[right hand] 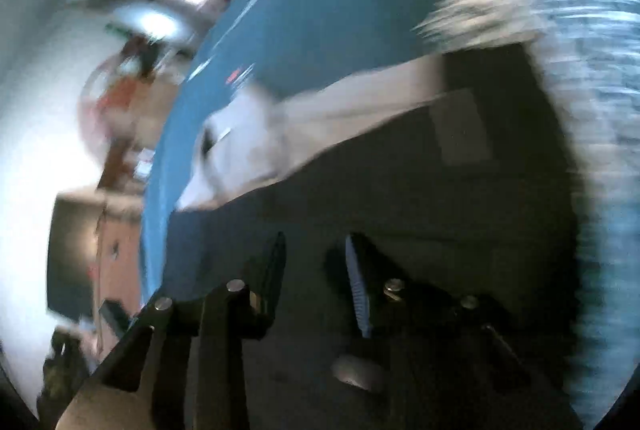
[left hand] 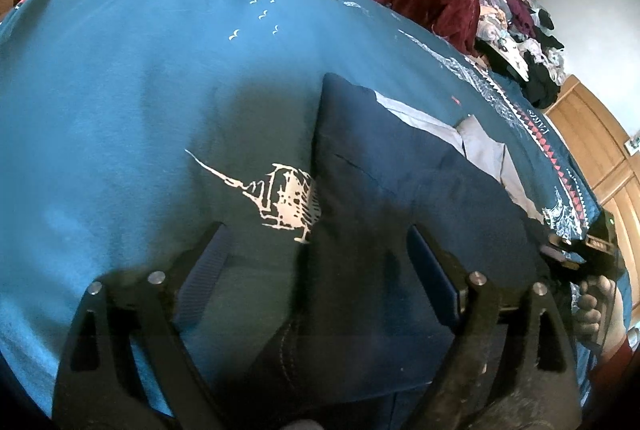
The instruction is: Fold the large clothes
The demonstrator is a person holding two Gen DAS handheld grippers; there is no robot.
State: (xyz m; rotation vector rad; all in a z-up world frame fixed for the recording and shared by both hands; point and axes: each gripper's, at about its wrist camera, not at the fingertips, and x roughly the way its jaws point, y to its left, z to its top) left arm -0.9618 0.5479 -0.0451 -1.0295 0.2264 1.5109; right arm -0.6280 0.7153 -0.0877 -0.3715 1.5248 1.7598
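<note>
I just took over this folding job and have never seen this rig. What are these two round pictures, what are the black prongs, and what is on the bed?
No robot here: a person carries a hand-held gripper in each hand, each with a fisheye camera looking along its fingers. The left view shows the left hand-held gripper wide open above a dark navy garment lying on a teal bedspread, with a clothes pile behind. The right view is motion-blurred; the right hand-held gripper sits over the same garment, slightly apart, apparently holding nothing.

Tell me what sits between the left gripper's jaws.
In the left wrist view, the left gripper straddles the edge of the dark navy garment, with teal bedspread beside it.
</note>
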